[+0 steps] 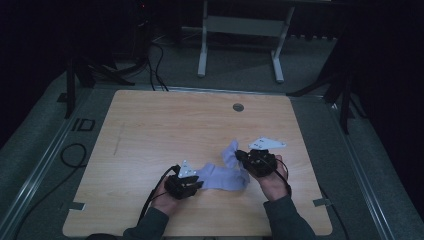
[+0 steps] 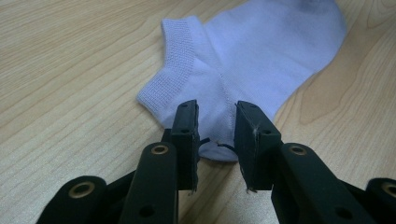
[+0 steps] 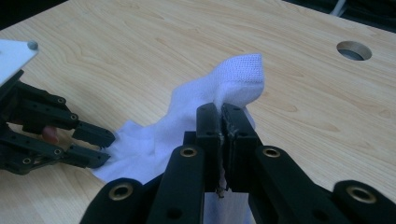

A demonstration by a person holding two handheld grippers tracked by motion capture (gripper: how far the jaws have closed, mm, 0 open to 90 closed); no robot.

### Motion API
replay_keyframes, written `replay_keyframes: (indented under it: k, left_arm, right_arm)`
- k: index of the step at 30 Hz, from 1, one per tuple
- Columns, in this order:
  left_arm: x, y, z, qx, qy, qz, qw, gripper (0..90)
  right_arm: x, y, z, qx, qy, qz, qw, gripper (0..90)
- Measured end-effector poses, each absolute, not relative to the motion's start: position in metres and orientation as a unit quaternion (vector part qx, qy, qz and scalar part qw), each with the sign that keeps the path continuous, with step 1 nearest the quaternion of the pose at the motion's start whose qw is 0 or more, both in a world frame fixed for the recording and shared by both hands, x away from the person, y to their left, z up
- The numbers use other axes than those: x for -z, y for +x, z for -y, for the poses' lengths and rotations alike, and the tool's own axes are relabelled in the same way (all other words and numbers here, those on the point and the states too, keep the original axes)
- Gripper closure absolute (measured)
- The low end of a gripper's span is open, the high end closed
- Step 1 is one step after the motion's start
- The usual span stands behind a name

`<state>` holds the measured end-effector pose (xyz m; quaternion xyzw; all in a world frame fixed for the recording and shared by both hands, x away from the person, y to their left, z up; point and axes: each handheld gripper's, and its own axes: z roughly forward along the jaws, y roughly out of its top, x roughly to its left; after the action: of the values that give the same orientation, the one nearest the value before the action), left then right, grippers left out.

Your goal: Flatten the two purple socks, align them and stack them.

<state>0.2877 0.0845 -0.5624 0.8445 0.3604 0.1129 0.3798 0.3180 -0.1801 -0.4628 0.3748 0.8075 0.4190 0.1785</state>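
Holding a pale lilac sock [image 1: 223, 175] between our two tools, we work near the front edge of the wooden table [image 1: 150, 130]. Our right gripper [image 3: 220, 114] has its jaws pressed together on the fabric, lifting one end so that it stands up in a small peak above the jaws while the rest trails down to the tabletop. Our left gripper [image 2: 215, 128] sits at the opposite end, jaws parted with a clear gap, the sock's edge lying between them; a short dark thread crosses that gap, and we cannot quite tell whether the pads touch the cloth. In the left gripper view the ribbed cuff [image 2: 175, 70] lies flat to the left of the jaws. From the high view the sock stretches between our two hands, left gripper [image 1: 192, 184] low and right gripper [image 1: 245, 156] slightly farther up the table. A round grommet hole [image 1: 238, 107] sits well beyond, near the far edge.
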Motion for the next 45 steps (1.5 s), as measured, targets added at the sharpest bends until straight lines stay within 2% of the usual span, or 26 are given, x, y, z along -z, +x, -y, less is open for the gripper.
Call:
replay_keyframes:
  k: [5, 13, 26, 38, 44, 45]
  left_arm:
    - [0.562, 0.288, -0.084, -0.113, 0.845, -0.360, 0.379, 69.5]
    - [0.562, 0.288, -0.084, -0.114, 0.845, -0.360, 0.379, 69.3]
    - [0.558, 0.287, -0.087, -0.124, 0.837, -0.366, 0.387, 67.0]
    - [0.549, 0.290, -0.089, -0.086, 0.812, -0.369, 0.444, 58.4]
    - [0.549, 0.296, -0.085, -0.069, 0.806, -0.373, 0.455, 59.2]
    - [0.549, 0.296, -0.085, -0.069, 0.804, -0.374, 0.457, 62.5]
  right_arm:
    - [0.463, 0.315, 0.179, -0.416, 0.377, -0.808, 0.180, 85.9]
    - [0.489, 0.314, 0.160, -0.413, 0.377, -0.818, 0.137, 85.8]
    - [0.504, 0.321, 0.143, -0.415, 0.382, -0.820, 0.097, 86.2]
    - [0.505, 0.317, 0.137, -0.424, 0.372, -0.821, 0.090, 86.3]
    - [0.507, 0.316, 0.134, -0.426, 0.371, -0.821, 0.084, 86.3]
    - [0.508, 0.316, 0.132, -0.425, 0.369, -0.822, 0.083, 86.3]
